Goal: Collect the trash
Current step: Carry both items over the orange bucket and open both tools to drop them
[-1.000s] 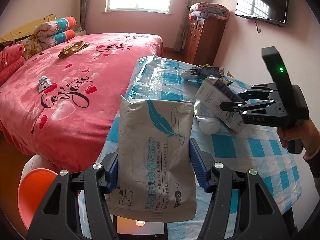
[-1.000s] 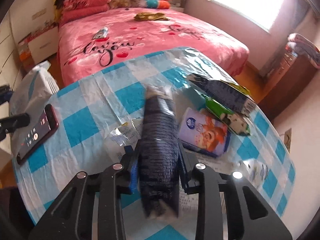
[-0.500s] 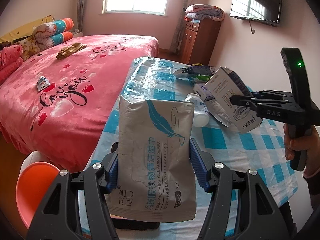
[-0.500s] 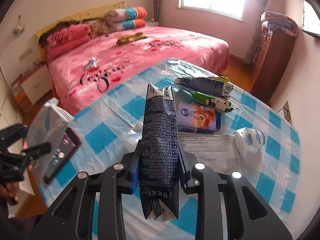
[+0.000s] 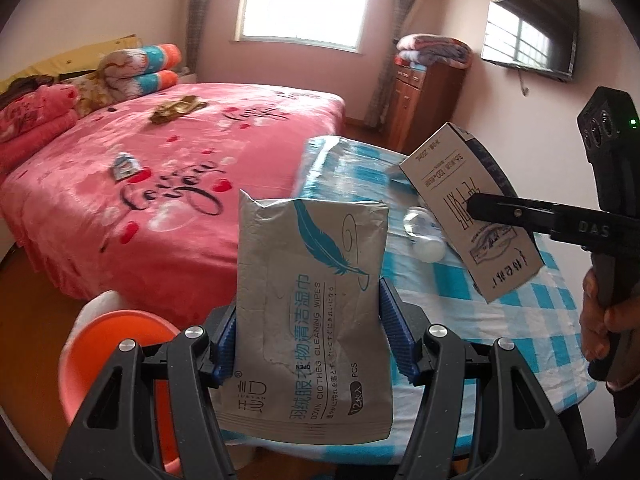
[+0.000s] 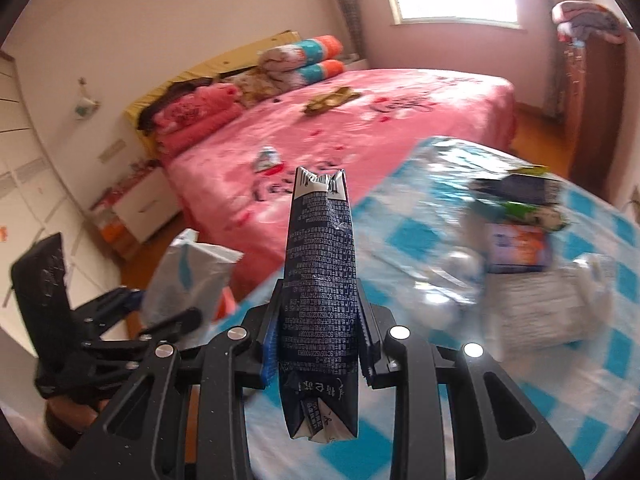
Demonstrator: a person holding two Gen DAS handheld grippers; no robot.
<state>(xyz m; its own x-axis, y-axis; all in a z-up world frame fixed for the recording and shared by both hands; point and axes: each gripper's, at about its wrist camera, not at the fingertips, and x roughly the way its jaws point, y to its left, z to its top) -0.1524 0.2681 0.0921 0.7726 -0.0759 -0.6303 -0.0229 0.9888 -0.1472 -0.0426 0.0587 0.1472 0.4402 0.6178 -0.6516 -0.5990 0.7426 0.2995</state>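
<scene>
My left gripper (image 5: 308, 336) is shut on a grey wet-wipes packet (image 5: 312, 304) with a teal feather print, held upright above the near edge of the table. My right gripper (image 6: 318, 344) is shut on a flattened dark blue milk carton (image 6: 320, 288), lifted above the table. In the left wrist view that carton (image 5: 472, 216) hangs tilted at the right in the right gripper (image 5: 480, 206), with a hand on its handle. The right wrist view shows the wipes packet (image 6: 188, 276) at the left in the left gripper (image 6: 168, 320). More wrappers (image 6: 520, 220) lie on the table.
The table has a blue-and-white checked cover (image 5: 520, 312). An orange bin (image 5: 116, 356) stands on the floor below left of the table. A pink bed (image 5: 172, 184) fills the left, with a small wrapper (image 5: 126, 166) on it. A wooden cabinet (image 5: 428, 100) stands by the far wall.
The right gripper lifted the milk carton off the table and swung it left toward the bed side. The left gripper drew back with the wipes packet, and more of the orange bin came into view.
</scene>
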